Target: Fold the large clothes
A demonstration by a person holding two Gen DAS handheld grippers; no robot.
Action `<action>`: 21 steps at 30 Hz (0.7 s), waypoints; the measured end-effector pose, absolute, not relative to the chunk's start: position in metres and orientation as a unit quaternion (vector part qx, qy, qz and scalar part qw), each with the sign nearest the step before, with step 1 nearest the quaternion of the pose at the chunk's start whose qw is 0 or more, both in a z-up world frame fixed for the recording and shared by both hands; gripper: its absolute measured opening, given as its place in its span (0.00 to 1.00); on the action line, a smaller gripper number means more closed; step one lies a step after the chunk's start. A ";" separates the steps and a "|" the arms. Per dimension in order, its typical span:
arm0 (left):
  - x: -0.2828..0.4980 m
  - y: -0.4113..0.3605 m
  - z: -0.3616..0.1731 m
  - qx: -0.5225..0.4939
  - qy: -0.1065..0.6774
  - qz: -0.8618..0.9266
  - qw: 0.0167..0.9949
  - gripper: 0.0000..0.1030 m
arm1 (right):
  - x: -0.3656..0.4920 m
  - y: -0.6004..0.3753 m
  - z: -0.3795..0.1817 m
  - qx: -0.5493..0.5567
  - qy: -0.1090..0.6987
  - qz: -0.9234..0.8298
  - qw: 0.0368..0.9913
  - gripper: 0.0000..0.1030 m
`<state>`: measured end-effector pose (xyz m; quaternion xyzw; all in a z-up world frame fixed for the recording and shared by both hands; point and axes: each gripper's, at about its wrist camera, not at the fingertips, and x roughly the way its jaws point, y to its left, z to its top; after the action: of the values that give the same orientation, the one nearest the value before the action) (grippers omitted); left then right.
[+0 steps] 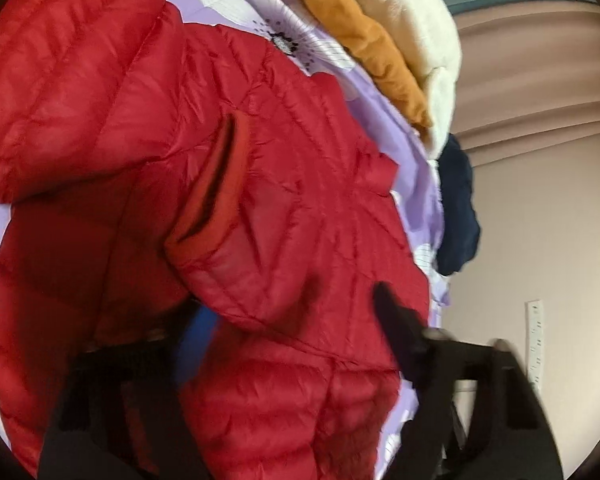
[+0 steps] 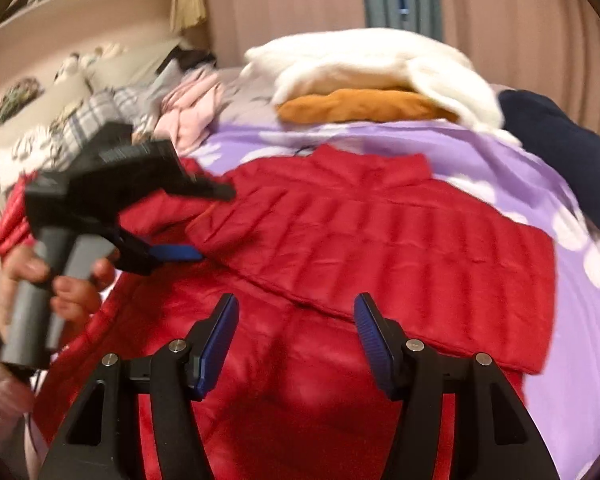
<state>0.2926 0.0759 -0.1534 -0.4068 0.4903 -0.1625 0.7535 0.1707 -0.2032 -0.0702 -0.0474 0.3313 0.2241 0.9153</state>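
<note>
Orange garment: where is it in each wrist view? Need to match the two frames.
Left wrist: orange garment at top, right of centre, running diagonally, tucked under the white fleece.
Right wrist: orange garment in the upper middle, lying flat under the white fleece, beyond the red jacket.
Shared landmark: the navy garment, next to the fleece on the purple floral sheet.

Red jackets: one
Folded garments at 12 o'clock: three
Grippers: two
Hands: one
</note>
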 end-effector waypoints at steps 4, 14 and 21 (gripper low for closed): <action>0.293 0.078 -0.152 -0.381 0.478 -0.127 0.781 0.15 | 0.183 -0.220 -0.072 -0.038 0.337 0.180 0.923 0.57; 0.289 0.090 -0.158 -0.334 0.502 -0.107 0.791 0.31 | 0.226 -0.274 -0.113 0.088 0.390 0.082 0.913 0.57; 0.246 0.149 -0.141 -0.400 0.453 -0.081 0.793 0.82 | 0.229 -0.274 -0.121 0.077 0.420 0.074 0.901 0.57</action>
<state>0.2464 0.1487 -0.1414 -0.3998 0.4528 -0.0811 0.7928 0.2289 -0.2740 -0.1212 0.0772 0.4196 0.0743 0.9014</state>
